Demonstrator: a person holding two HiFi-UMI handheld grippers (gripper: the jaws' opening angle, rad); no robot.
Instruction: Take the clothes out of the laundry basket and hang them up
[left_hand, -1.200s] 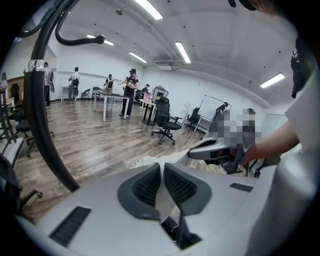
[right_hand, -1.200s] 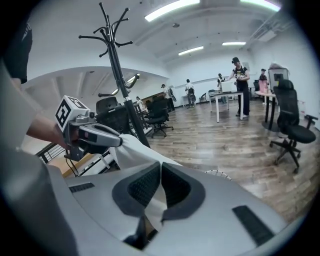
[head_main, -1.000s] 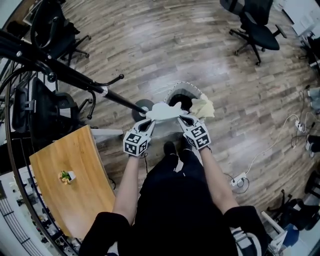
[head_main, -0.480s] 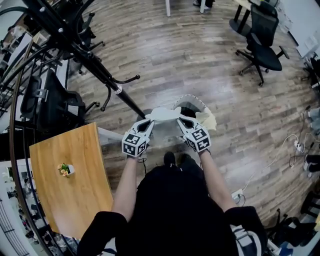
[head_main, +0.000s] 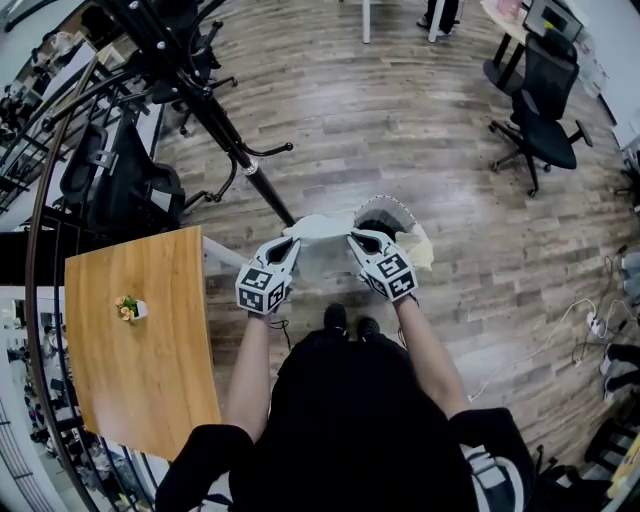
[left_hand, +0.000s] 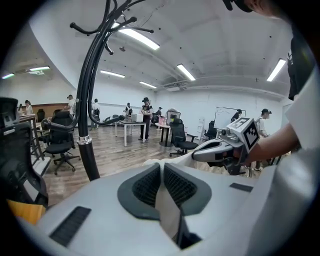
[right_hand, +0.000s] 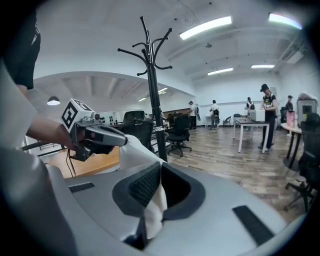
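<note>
- Here, the left gripper (left_hand: 161, 172) has its fingers (left_hand: 144, 185) clamped on a white fabric garment (head_main: 322, 227).
- The right gripper (right_hand: 160, 175) pinches it too; the cloth spans between both, with a white round laundry basket (head_main: 383, 199) just beyond.

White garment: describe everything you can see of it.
The white garment looks like thin, soft, plain cloth. Its upper edge is stretched between the left tool and the right tool, each shut on it; the rest hangs slack. It is held in the air in front of the person, next to the laundry basket.
</note>
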